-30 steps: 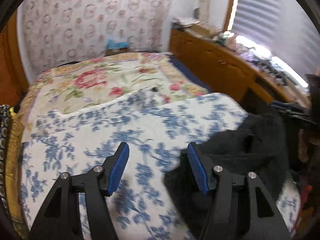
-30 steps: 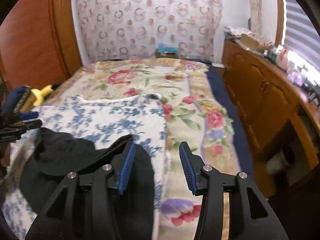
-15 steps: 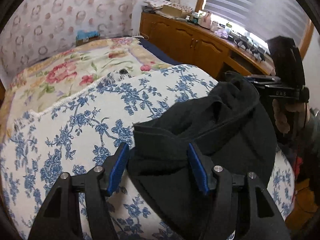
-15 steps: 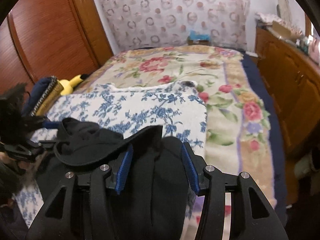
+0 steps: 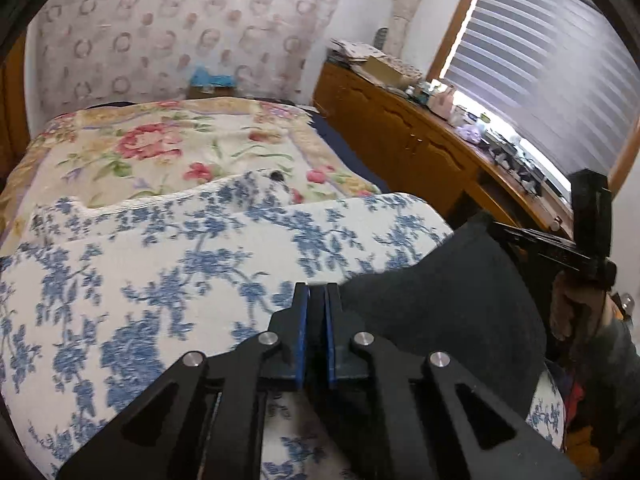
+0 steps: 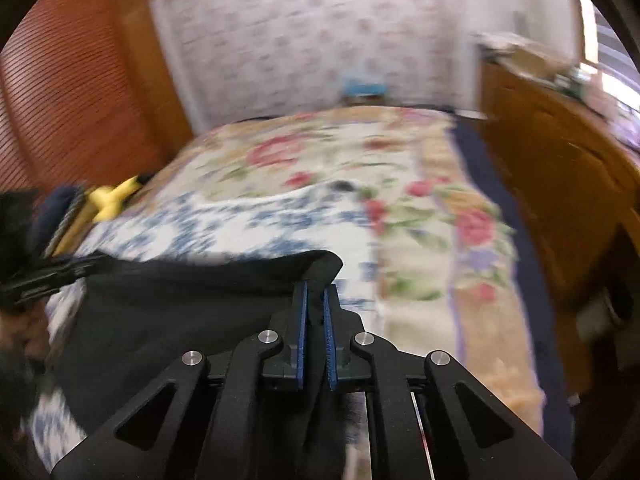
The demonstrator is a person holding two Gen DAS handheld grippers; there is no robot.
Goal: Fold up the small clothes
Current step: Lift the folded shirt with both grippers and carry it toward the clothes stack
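Left gripper [image 5: 316,300] clamped on the near left edge of the black garment [image 5: 452,304], dark cloth pinched between its blue pads [image 5: 301,336]; jaws just closed onto it. From this tool the garment runs off to the right and slightly ahead, over the blue-flowered blanket [image 5: 160,272], to the other tool at the right edge of view. Right gripper [image 6: 315,300] also clenched, jaws just closed, a corner of the same garment [image 6: 180,300] caught between its pads and poking up past the tips. Rest of the cloth spreads left of it and hangs below. Right view blurred. Floral bedspread [image 6: 424,248] ahead of both tools.
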